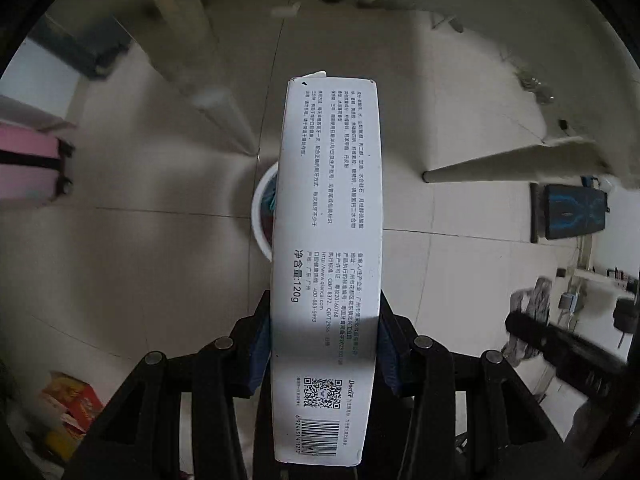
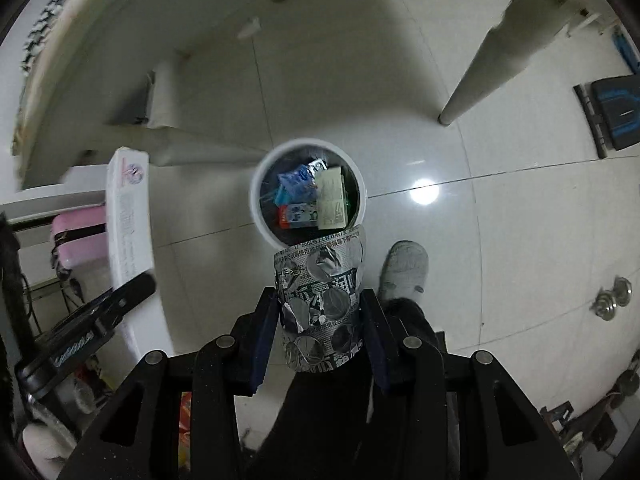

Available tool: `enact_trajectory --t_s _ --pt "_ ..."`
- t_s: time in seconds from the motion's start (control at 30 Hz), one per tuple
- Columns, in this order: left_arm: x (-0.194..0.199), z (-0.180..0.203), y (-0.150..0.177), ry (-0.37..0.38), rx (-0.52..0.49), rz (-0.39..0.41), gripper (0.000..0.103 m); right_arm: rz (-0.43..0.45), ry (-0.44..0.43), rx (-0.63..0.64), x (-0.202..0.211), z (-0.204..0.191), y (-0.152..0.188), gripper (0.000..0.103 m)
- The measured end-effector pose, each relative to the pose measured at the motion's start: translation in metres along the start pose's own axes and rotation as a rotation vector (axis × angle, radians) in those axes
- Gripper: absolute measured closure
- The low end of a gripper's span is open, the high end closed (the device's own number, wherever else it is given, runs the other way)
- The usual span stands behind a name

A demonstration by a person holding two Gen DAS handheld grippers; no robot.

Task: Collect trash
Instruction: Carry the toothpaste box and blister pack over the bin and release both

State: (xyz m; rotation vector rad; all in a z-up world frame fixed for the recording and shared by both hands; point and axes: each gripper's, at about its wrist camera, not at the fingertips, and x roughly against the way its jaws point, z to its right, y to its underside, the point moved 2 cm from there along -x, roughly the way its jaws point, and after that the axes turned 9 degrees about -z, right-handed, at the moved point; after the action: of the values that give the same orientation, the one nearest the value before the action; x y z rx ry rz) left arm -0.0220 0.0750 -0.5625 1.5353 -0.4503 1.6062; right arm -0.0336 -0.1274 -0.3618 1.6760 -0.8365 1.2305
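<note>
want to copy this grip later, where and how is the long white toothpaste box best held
Grip the long white box near its barcode end, across the narrow width, coming from behind that end along its length. Its flat parallel side walls suit the pads; the left gripper holds it so now, over the white bin.

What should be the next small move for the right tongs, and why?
Probably carry the right tongs slightly forward, then open them. They are shut on the foil blister pack, whose far end only overlaps the near rim of the white bin, which already holds cartons. The left tongs, shut on the long white box, can follow.
</note>
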Motion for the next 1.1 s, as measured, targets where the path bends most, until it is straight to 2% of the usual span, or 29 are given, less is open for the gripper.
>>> enact_trajectory --t_s 0.13,0.23,0.33,0.37,0.4,0.43,0.47,0.5,0.53,0.63,0.7,0.77,0.87,1.1 --pt "-0.086 -0.012 -0.051 0.069 0.031 -0.021 0.06 -0.034 -0.04 -0.005 -0.092 0.015 -0.043 0.059" --pt "-0.137 -0.017 -0.079 0.073 0.026 -0.041 0.059 -0.046 -0.076 0.0 -0.152 0.025 -0.073 0.058" --pt "-0.169 -0.022 -0.1 0.082 0.037 -0.056 0.056 -0.07 -0.114 -0.007 -0.2 0.032 -0.099 0.053" --pt "-0.176 -0.022 -0.102 0.088 0.043 -0.058 0.044 -0.075 -0.119 -0.019 -0.212 0.036 -0.105 0.052" --pt "-0.182 -0.023 -0.106 0.094 0.051 -0.053 0.036 -0.079 -0.123 -0.023 -0.219 0.037 -0.112 0.049" --pt "-0.184 -0.027 -0.105 0.098 0.057 -0.047 0.02 -0.089 -0.138 -0.021 -0.232 0.04 -0.118 0.047" --pt "-0.185 -0.029 -0.104 0.097 0.064 -0.045 0.011 -0.09 -0.141 -0.023 -0.238 0.041 -0.123 0.042" --pt "-0.186 -0.033 -0.099 0.099 0.075 -0.044 0.009 -0.091 -0.146 -0.024 -0.243 0.041 -0.127 0.035" --pt "-0.185 -0.036 -0.097 0.099 0.09 -0.041 0.009 -0.099 -0.163 -0.025 -0.249 0.041 -0.13 0.034" --pt "-0.178 -0.047 -0.084 0.072 0.107 -0.024 0.009 -0.127 -0.181 -0.02 -0.253 0.035 -0.137 0.033" --pt "-0.17 -0.054 -0.078 0.033 0.11 0.008 0.009 -0.128 -0.157 -0.006 -0.251 0.034 -0.137 0.014" --pt "-0.157 -0.057 -0.069 -0.036 0.109 0.059 0.009 -0.117 -0.14 0.015 -0.247 0.029 -0.137 0.007" --pt "-0.139 -0.06 -0.056 -0.127 0.102 0.107 0.009 -0.091 -0.079 0.052 -0.231 0.023 -0.132 0.006" --pt "-0.104 -0.054 -0.029 -0.164 0.078 0.117 0.009 0.021 0.16 0.162 -0.181 0.01 -0.104 0.004"
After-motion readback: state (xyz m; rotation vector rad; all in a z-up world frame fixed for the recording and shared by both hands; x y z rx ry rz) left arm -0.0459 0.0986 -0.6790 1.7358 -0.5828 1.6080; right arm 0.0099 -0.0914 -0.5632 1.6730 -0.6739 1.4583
